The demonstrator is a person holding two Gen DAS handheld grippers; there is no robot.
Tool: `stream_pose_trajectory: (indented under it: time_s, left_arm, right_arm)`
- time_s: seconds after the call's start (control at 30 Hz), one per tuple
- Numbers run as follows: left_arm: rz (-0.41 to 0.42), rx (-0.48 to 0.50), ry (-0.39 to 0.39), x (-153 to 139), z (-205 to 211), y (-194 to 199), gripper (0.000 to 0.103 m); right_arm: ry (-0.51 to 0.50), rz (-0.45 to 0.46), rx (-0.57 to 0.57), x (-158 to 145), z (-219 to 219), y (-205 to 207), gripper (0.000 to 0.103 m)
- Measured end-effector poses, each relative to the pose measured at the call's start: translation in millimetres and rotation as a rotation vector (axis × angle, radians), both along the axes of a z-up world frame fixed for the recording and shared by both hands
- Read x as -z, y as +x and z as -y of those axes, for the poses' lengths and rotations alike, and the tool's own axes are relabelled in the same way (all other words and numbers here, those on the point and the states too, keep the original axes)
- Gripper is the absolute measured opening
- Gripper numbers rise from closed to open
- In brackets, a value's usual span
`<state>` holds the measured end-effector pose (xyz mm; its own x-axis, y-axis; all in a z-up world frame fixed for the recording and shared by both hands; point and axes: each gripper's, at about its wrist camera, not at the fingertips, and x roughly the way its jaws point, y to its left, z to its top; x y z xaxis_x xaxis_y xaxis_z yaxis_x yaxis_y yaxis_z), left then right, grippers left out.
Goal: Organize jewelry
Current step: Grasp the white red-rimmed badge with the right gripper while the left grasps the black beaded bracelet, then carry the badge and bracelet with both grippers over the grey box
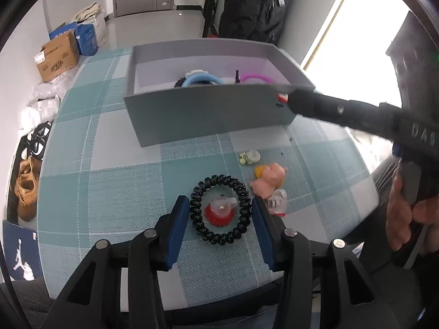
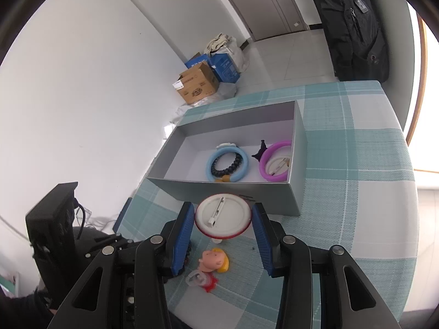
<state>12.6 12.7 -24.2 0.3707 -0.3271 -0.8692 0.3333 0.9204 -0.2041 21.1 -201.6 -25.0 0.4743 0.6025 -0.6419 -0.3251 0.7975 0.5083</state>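
— What is the right gripper (image 2: 223,215) doing?
— It is gripping the round pin badge (image 2: 222,215) by its rim, pin-back up, just short of the grey box (image 2: 297,142); the box is lying straight ahead, long axis crosswise.
— And the left gripper (image 1: 221,213)?
— It is hanging released, fingers either side of the black coil hair tie (image 1: 221,209) on the table, which is nearer this hand.

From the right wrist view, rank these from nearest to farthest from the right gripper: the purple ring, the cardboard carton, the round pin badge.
1. Round pin badge: held between the fingers of the right gripper.
2. Purple ring: inside the grey box, right end.
3. Cardboard carton: on the floor beyond the table, by the wall.
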Motion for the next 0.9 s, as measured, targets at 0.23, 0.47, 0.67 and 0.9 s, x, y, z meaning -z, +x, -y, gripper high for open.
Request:
stream_pose_trajectory:
  time_s: [0.23, 0.47, 0.67, 0.9]
  left_arm:
    - [0.028, 0.008, 0.014, -4.5, 8.3, 3.0, 0.041]
    - [0.057, -0.026, -0.011, -17.1, 0.6, -7.9, 0.041]
    - [0.097, -0.080, -0.097, -35.1, -13.3, 3.7, 0.041]
    - [0.109, -0.089, -0.112, -45.2, -10.4, 23.5, 0.041]
  right_arm:
    - [-0.001, 0.010, -0.007, -2.4, -1.5, -2.3, 0.042]
    - [0.008, 0.017, 0.000, -4.3, -0.7, -1.6, 0.042]
    - [0.029, 0.049, 0.003, -12.2, 1.2, -0.4, 0.042]
    - [0.050, 0.093, -0.010, -23.7, 0.6, 7.4, 0.042]
